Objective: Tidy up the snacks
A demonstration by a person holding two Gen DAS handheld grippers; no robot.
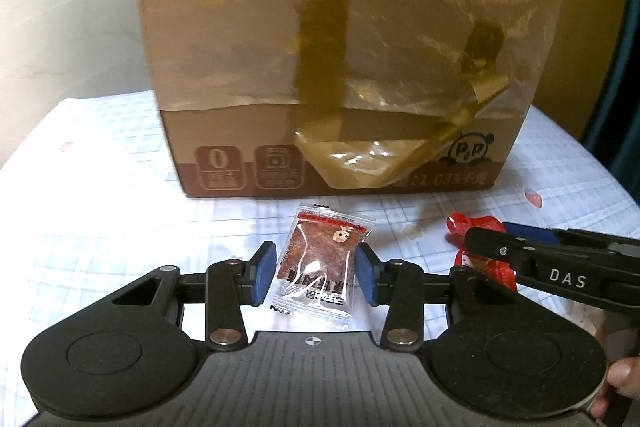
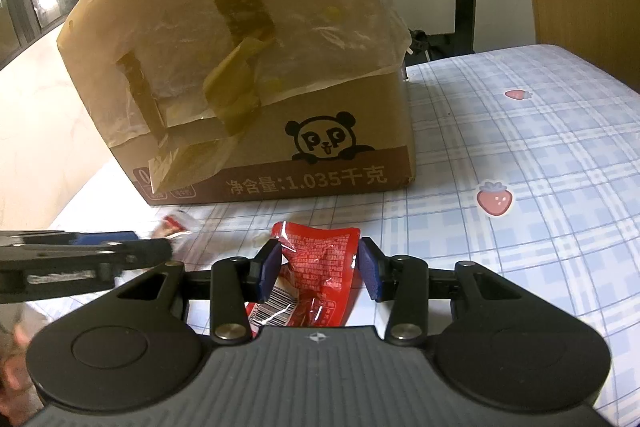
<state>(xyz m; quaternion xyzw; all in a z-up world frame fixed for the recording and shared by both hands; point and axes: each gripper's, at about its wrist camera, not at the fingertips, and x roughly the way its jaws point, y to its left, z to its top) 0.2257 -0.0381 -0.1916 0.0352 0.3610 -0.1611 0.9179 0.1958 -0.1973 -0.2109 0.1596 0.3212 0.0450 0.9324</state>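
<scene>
Straddling the clear snack packet (image 1: 320, 263) on the counter (image 1: 120, 211) with left gripper (image 1: 316, 275) jaws spread; right gripper (image 2: 320, 271) jaws likewise spread around red packet (image 2: 320, 267). Better closing squarely on each packet's middle, then lifting toward cardboard box (image 1: 340, 67).

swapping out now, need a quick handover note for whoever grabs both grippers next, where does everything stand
Left gripper: open, pads either side of the clear-wrapped brown snack, which lies flat on the checked cloth; not clamped.
Right gripper: open around the crumpled red packet, also on the cloth; grip not closed.
Cardboard box stands just beyond both, a plastic sheet draped over it.
Done: both snacks lined up.
Left: close, lift, put them away, presumably in the box.
</scene>
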